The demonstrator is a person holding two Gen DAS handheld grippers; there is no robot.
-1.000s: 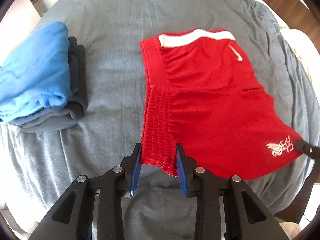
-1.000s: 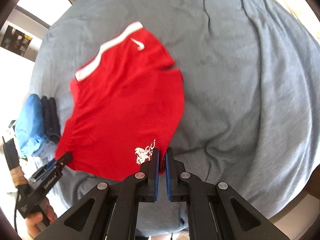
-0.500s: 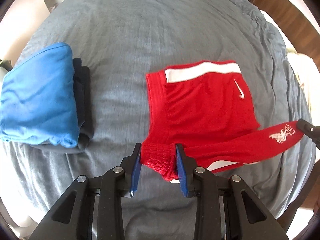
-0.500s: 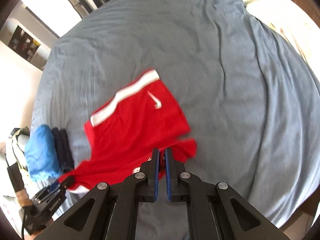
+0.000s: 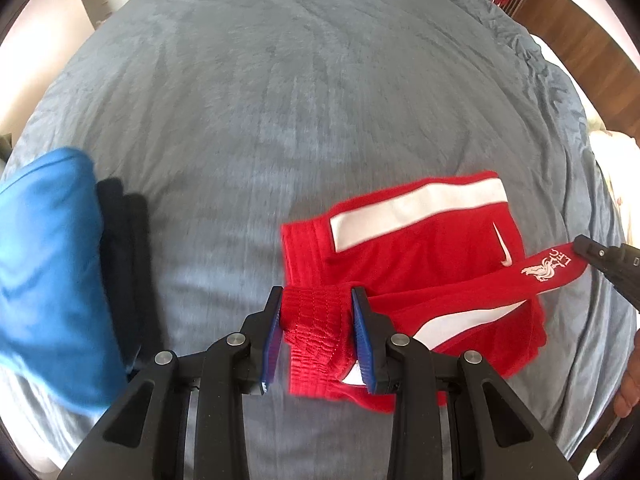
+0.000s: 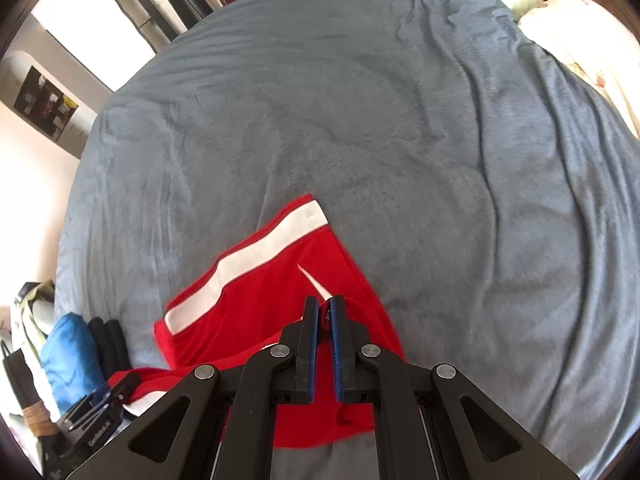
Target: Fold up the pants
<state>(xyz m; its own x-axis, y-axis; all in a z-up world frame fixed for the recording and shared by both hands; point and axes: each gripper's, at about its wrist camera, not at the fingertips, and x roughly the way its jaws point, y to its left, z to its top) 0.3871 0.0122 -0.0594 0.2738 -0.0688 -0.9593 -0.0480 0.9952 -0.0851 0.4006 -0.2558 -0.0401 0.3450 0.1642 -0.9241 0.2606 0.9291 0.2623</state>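
Note:
Red shorts (image 5: 420, 252) with a white stripe and a white crest lie on the grey bed, their near half lifted and carried over the far half. My left gripper (image 5: 317, 300) is shut on the bunched red waistband at the near left corner. In the left wrist view my right gripper (image 5: 580, 246) pinches the corner by the crest at the right edge. From the right wrist the same shorts (image 6: 260, 292) show below, and my right gripper (image 6: 325, 306) is shut on a thin fold of the red cloth. My left gripper (image 6: 106, 396) shows at the lower left, holding red cloth.
A folded pile, blue garment (image 5: 44, 280) on dark ones (image 5: 124, 264), sits left of the shorts, also the blue pile (image 6: 68, 356) in the right wrist view. The grey bed cover (image 5: 320, 100) stretches far ahead. Pale bedding (image 6: 572, 24) lies at the right edge. A hand (image 5: 630, 384) shows at right.
Both grippers have carried the near edge of the shorts forward over the far half, so the flat shorts are now doubled. The blue pile has slid toward the near left.

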